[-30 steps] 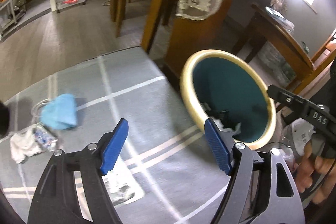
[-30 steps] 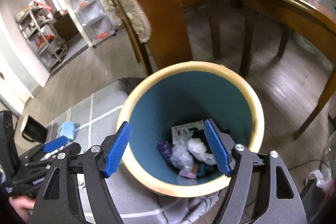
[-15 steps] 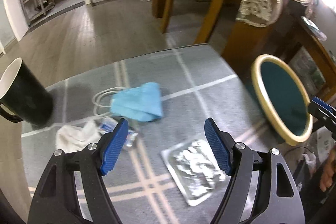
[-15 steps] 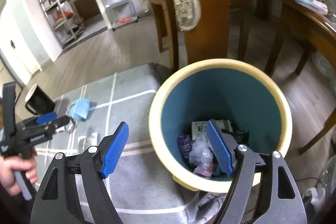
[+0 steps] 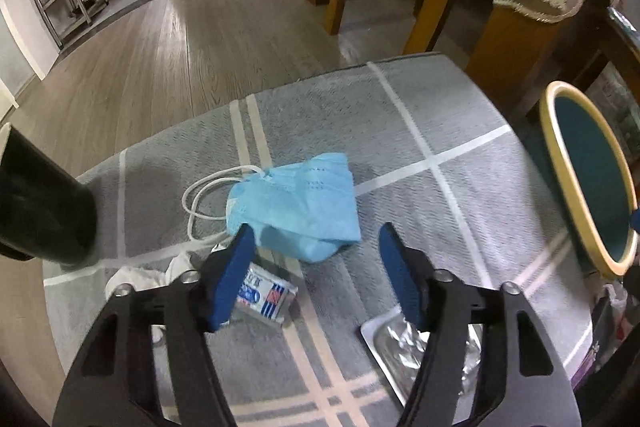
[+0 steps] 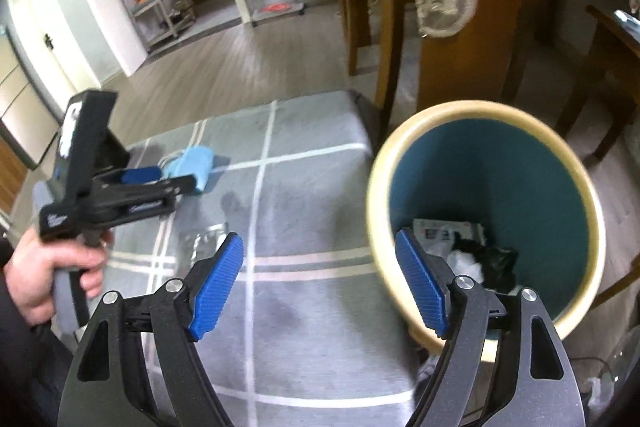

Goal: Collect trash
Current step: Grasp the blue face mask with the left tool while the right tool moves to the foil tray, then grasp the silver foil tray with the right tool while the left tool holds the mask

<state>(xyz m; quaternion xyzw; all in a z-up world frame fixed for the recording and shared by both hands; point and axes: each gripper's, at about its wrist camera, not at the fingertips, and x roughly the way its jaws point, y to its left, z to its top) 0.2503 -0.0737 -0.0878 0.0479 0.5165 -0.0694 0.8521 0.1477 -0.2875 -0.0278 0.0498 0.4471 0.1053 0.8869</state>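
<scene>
On the grey rug (image 5: 404, 131), relative to the blue face mask (image 5: 294, 203): small printed packet (image 5: 264, 293) just in front of it, white crumpled tissue (image 5: 132, 277) to its near left, foil wrapper (image 5: 404, 343) to its near right, black mug (image 5: 38, 205) at far left. Bin (image 6: 480, 131), cream-rimmed and teal inside, off the rug's right edge, holding trash. Left gripper (image 5: 314, 277), jaws apart, empty, hovering just short of the mask. Right gripper (image 6: 320, 283), jaws apart, empty, beside the bin.
</scene>
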